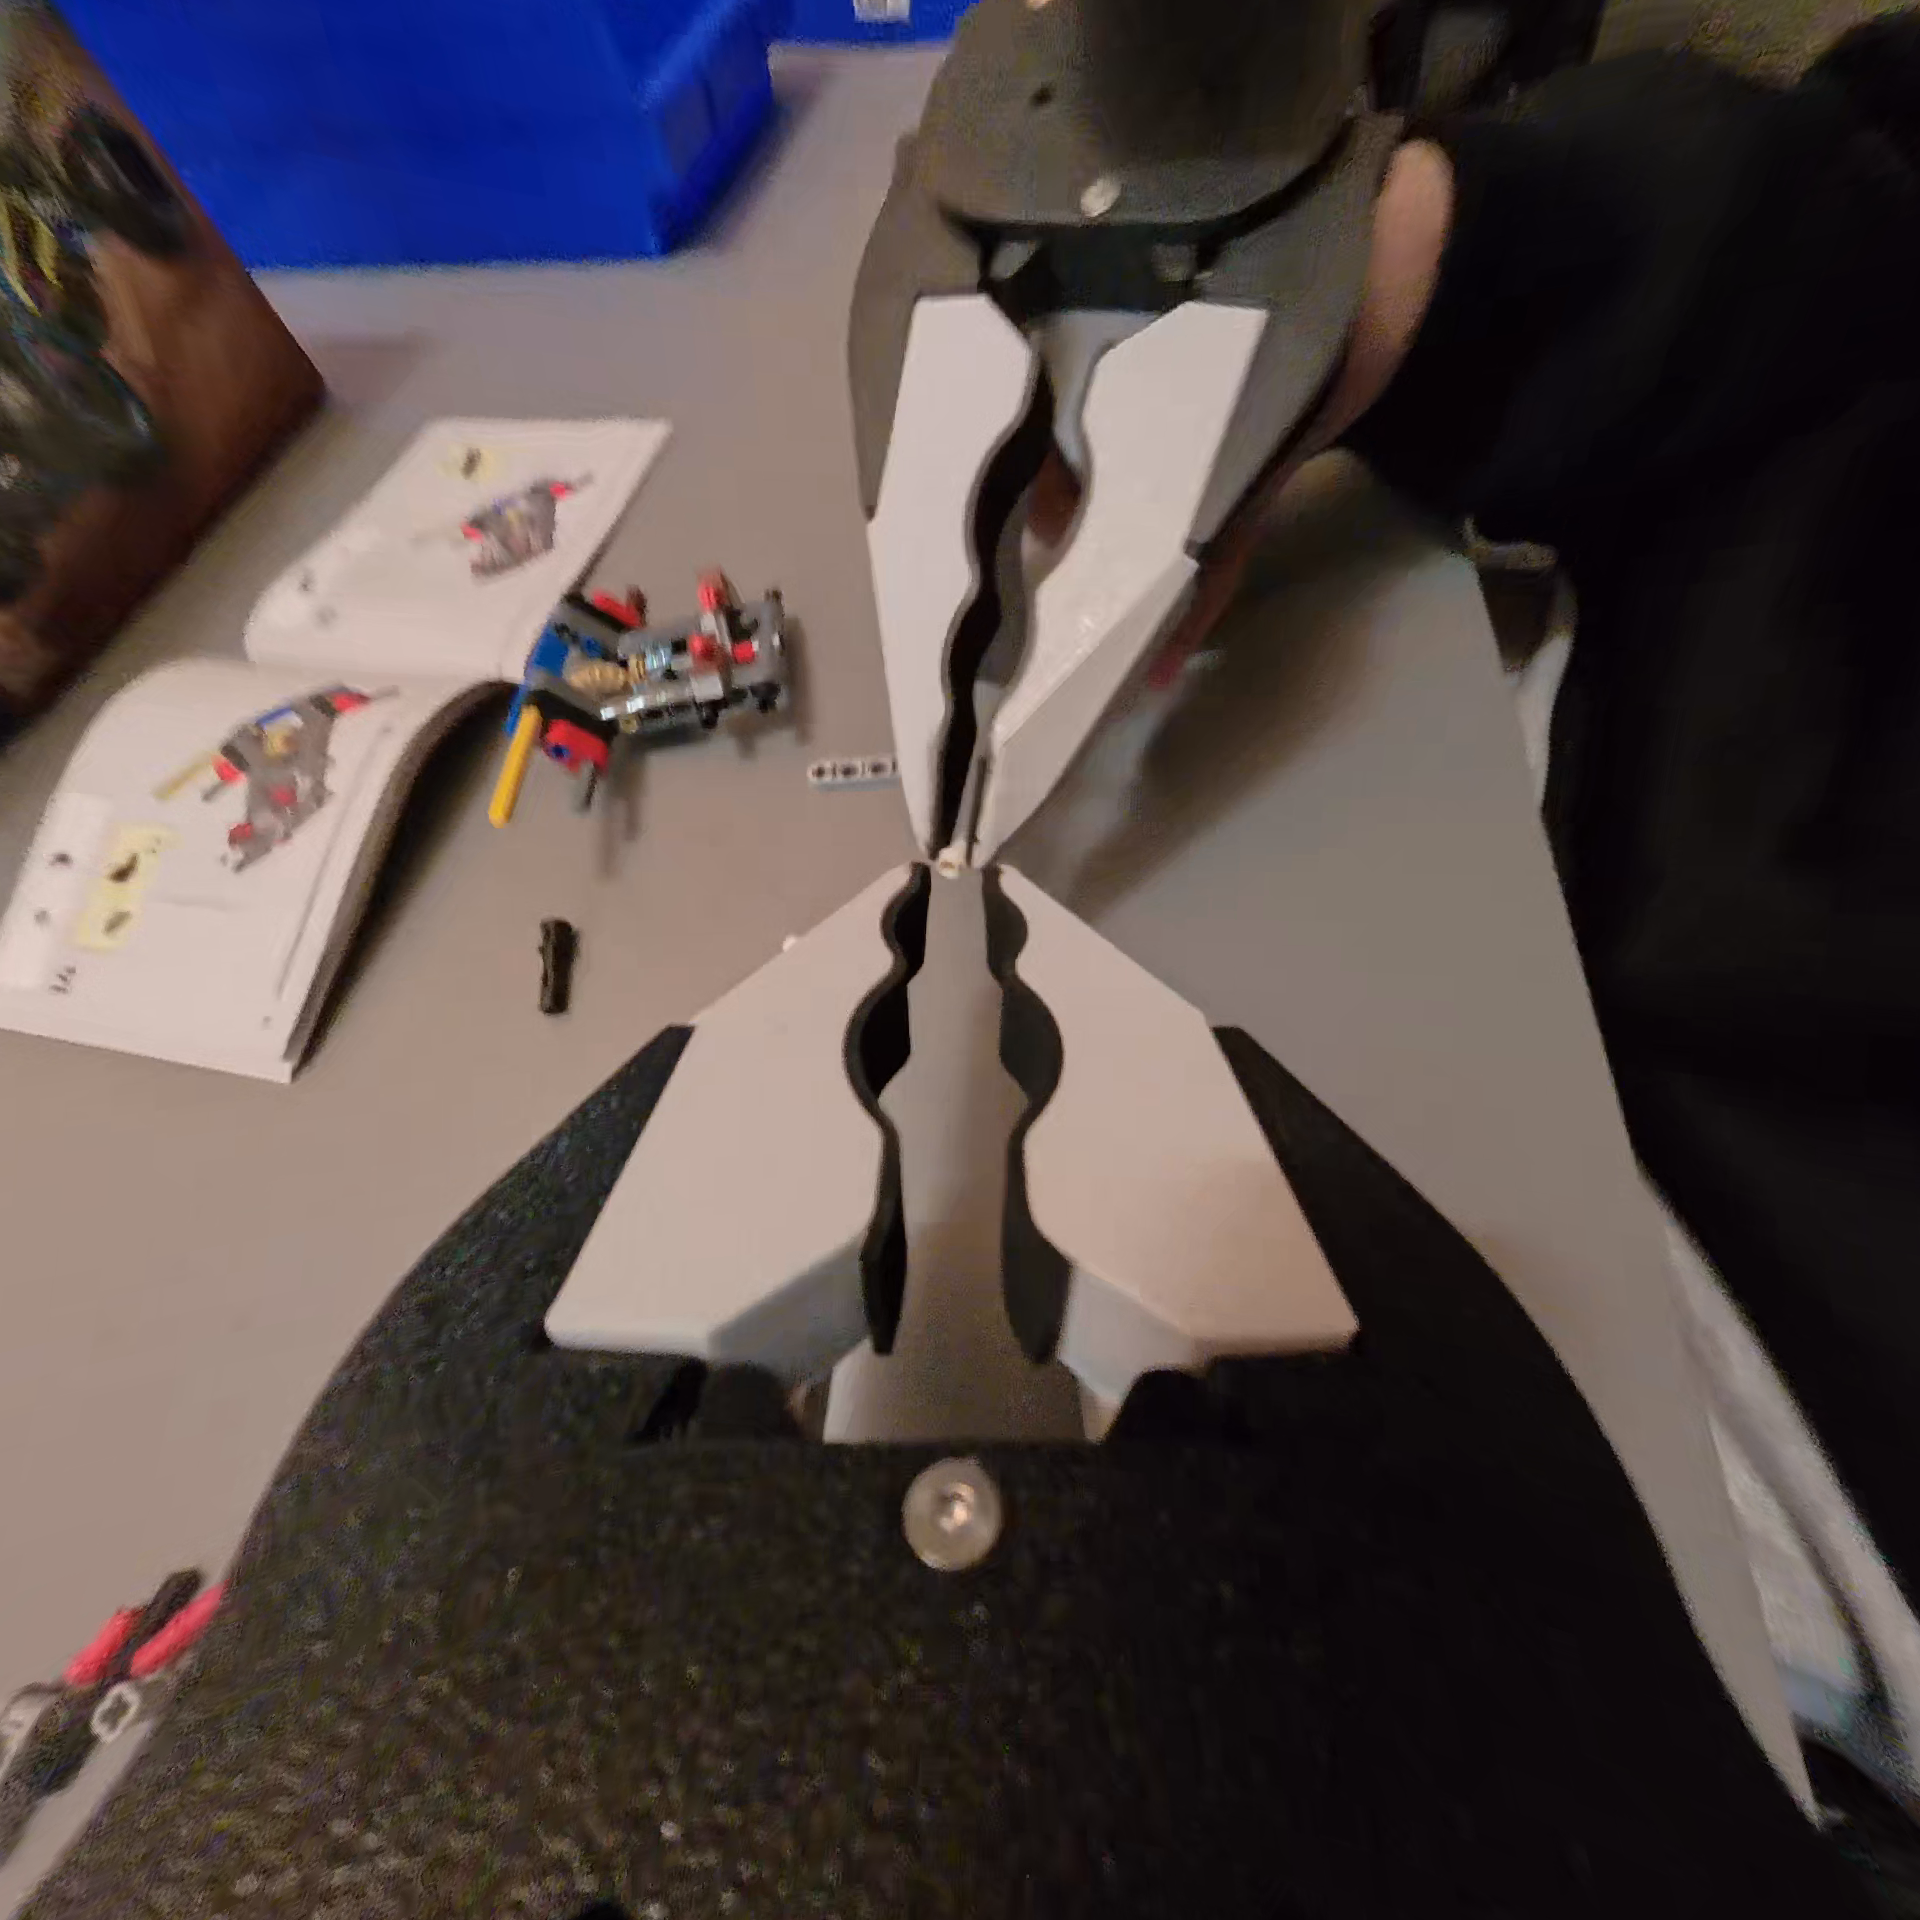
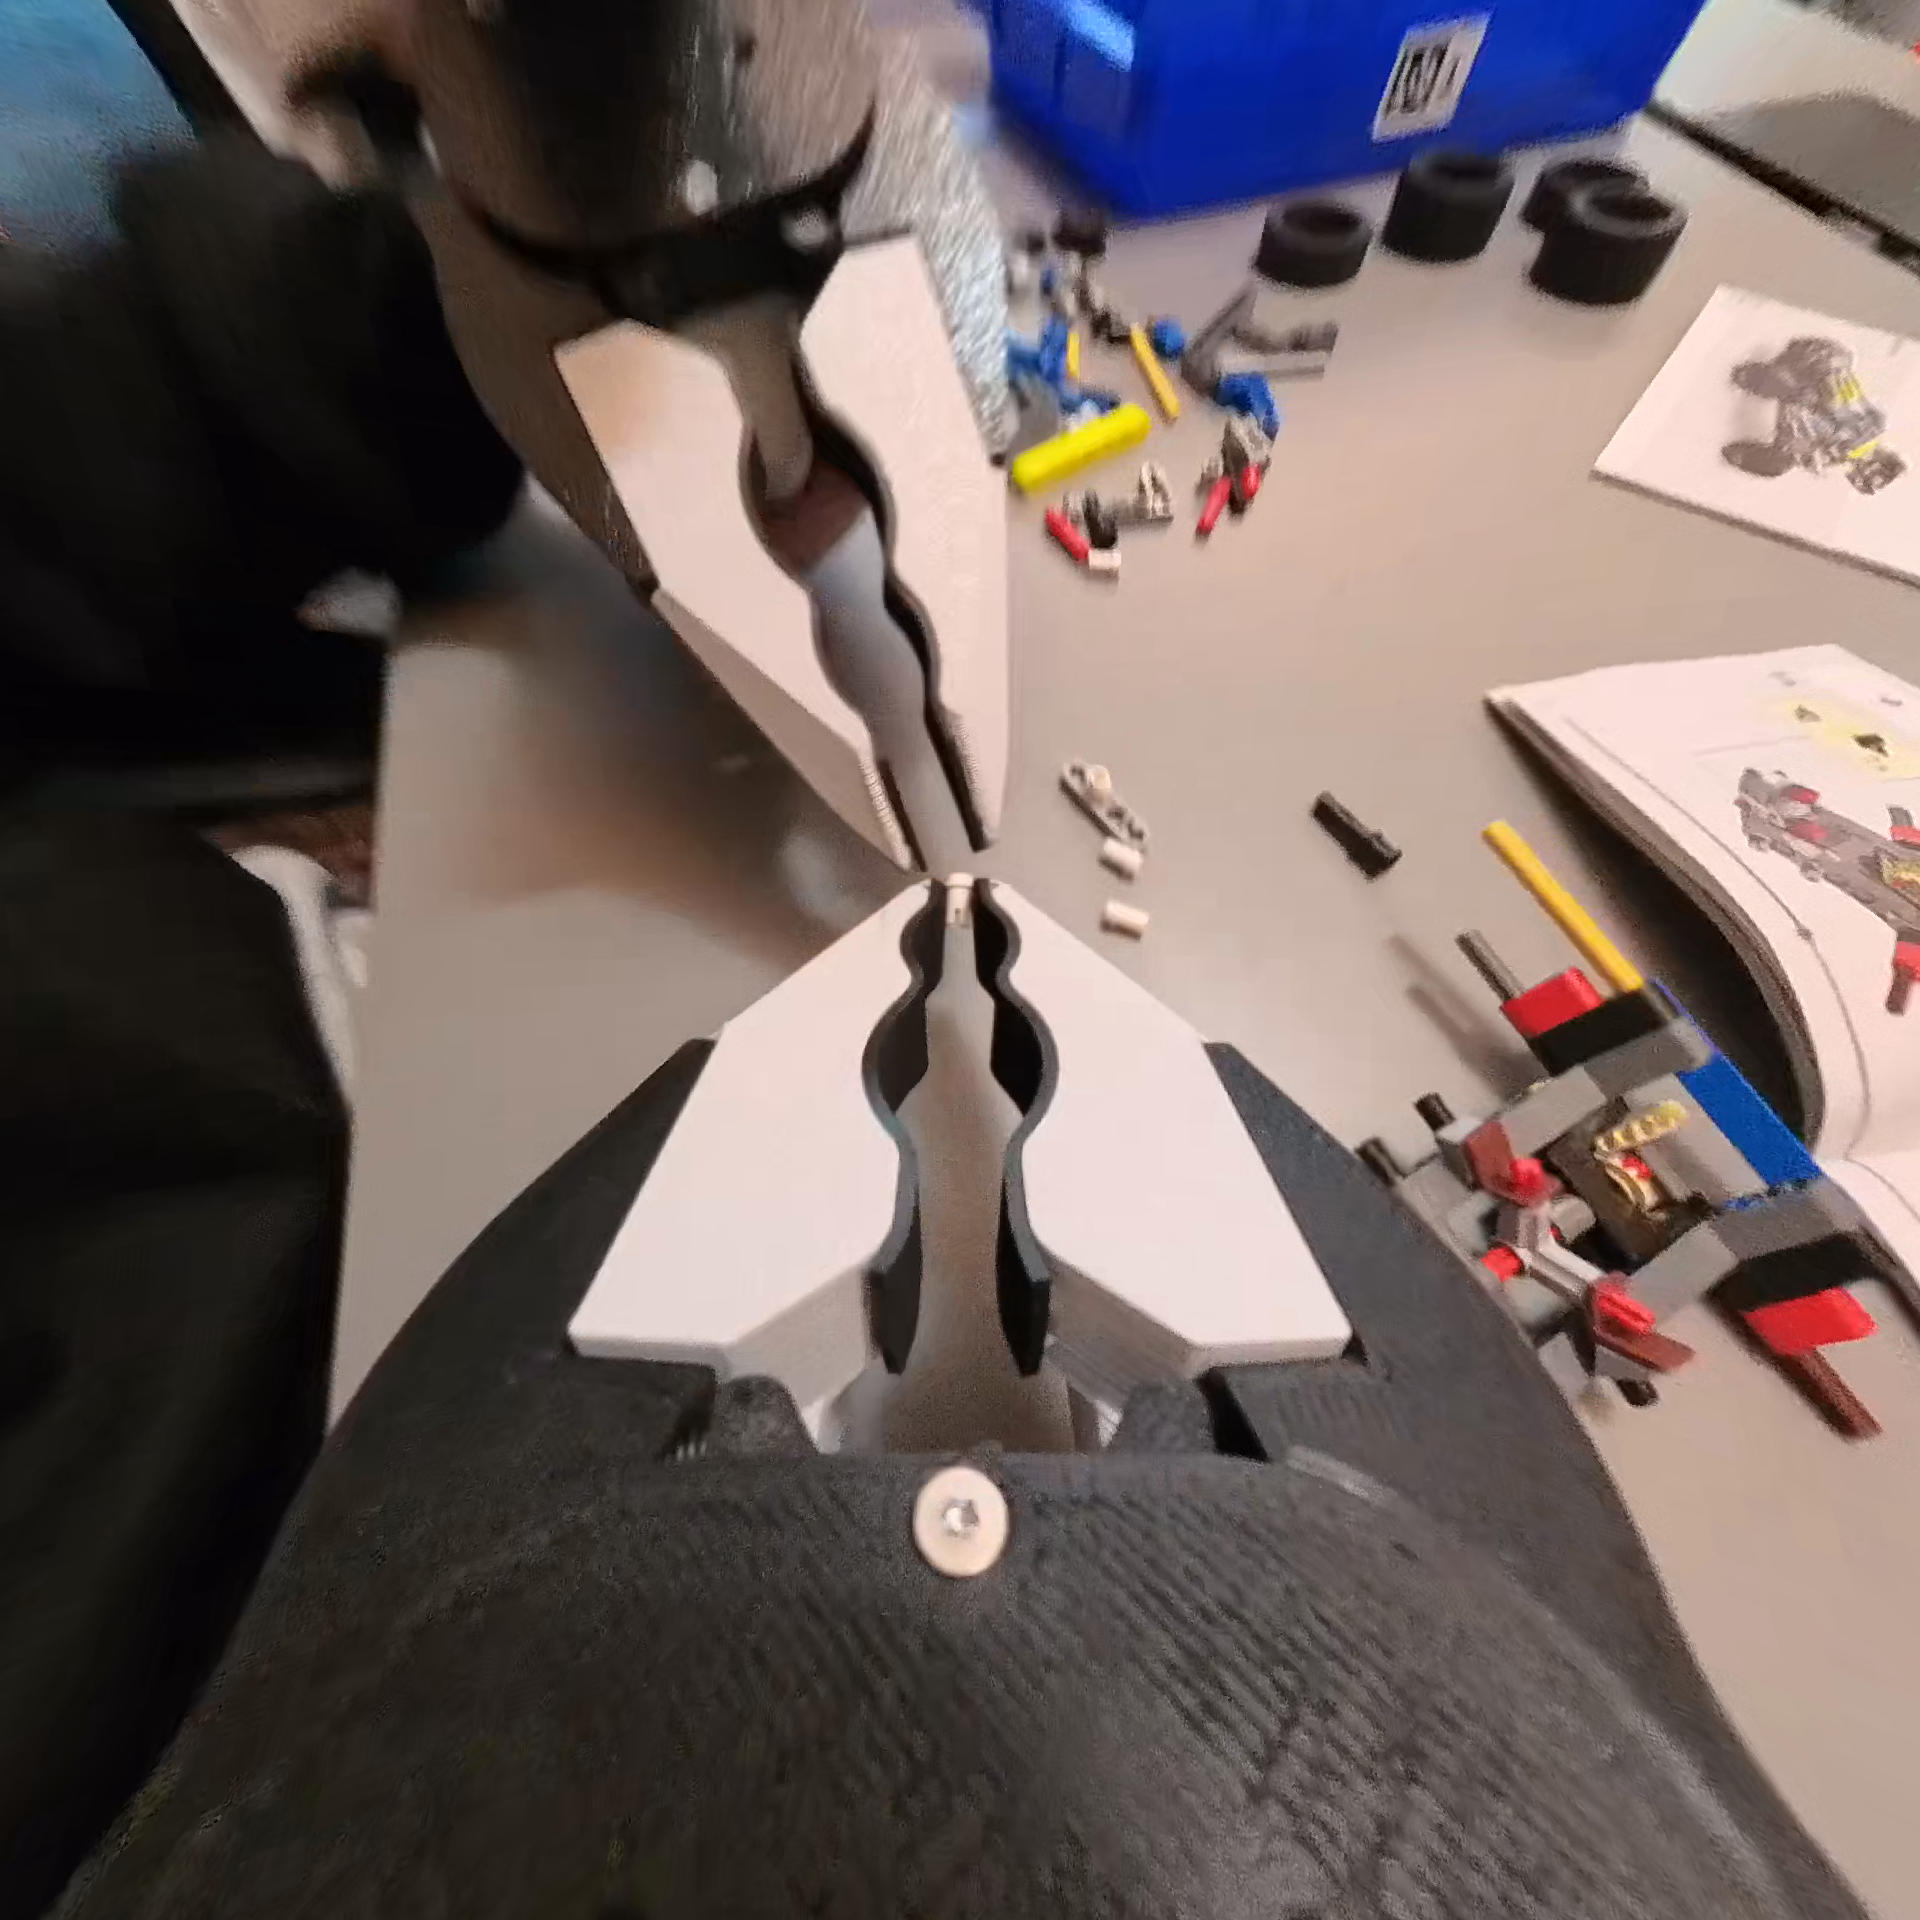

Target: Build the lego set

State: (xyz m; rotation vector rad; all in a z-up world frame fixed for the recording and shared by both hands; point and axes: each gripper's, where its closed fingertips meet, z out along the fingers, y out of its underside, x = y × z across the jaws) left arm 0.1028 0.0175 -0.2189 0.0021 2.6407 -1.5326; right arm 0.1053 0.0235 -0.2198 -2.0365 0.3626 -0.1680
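The partly built model [image 1: 655, 665] sits on the surface [image 1: 312, 1195], touching the open booklet [image 1: 312, 727] at its left; a bin [image 1: 436, 125] stands behind.

Blurred blue bin [image 2: 1299, 94]; booklet [image 2: 1766, 883] cut by right edge

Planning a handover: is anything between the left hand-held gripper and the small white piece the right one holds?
Nothing visible. The left hand-held gripper faces the small white piece directly, tip to tip; it sits pinched in the right hand-held gripper.
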